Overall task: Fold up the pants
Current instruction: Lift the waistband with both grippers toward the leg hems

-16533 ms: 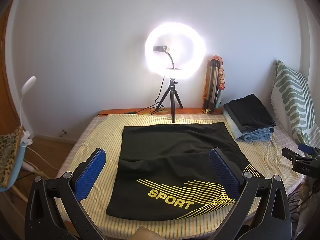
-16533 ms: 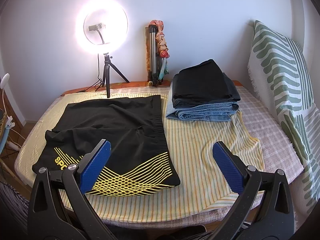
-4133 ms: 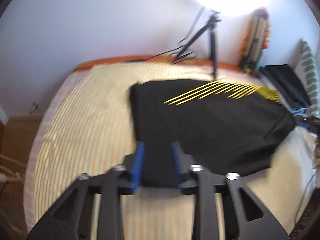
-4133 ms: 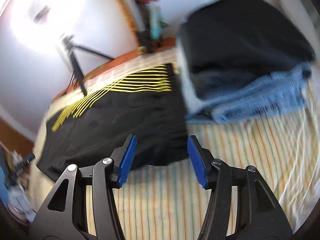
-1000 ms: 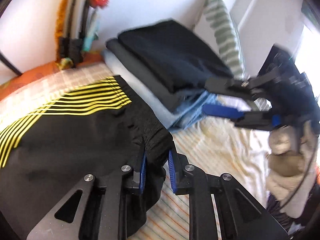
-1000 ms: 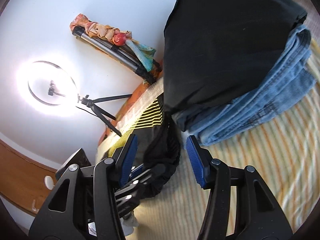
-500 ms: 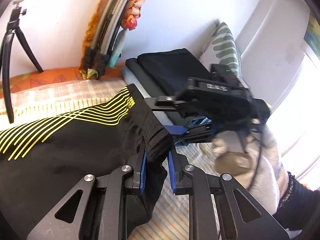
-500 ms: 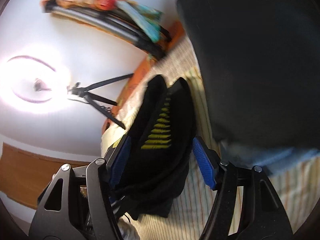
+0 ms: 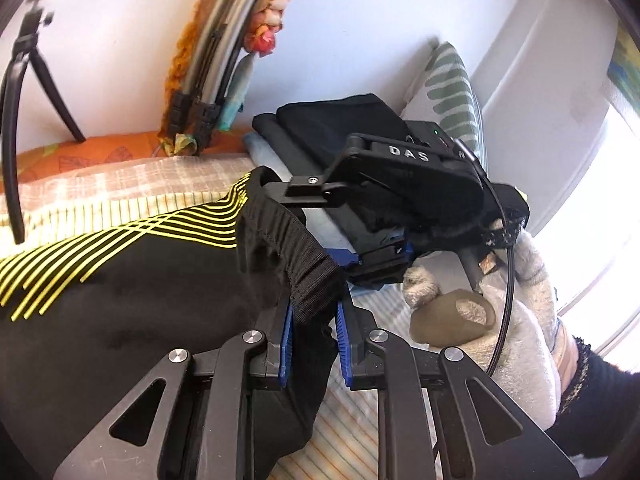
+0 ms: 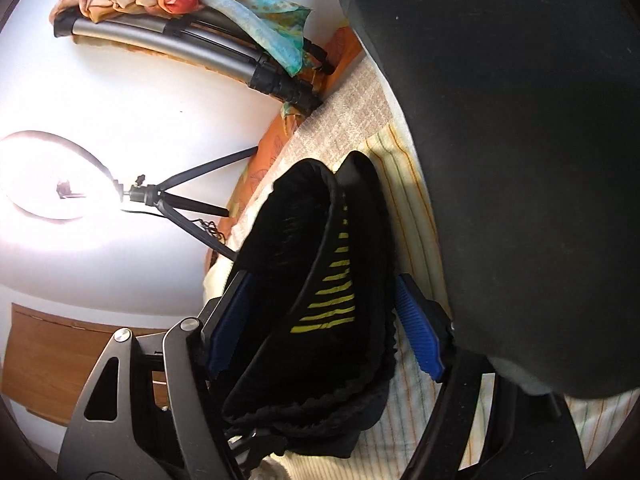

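Note:
The black sport pants with yellow stripes lie on the striped bed cover. My left gripper is shut on the ribbed waistband edge of the pants and lifts it. My right gripper is open, turned on its side, with the folded waistband end of the pants between its blue pads; the pads stand apart from the cloth. In the left wrist view the right gripper's body and the gloved hand sit just beyond the waistband.
A stack of folded dark clothes and jeans lies close on the right of the pants. A folded tripod with a braided cloth leans on the wall. A ring light on a small tripod stands behind. A green-patterned pillow is at the far right.
My right gripper has moved in over the waistband end of the pants, which now fills the gap between its pads. My left gripper stays shut on the waistband and holds it up.

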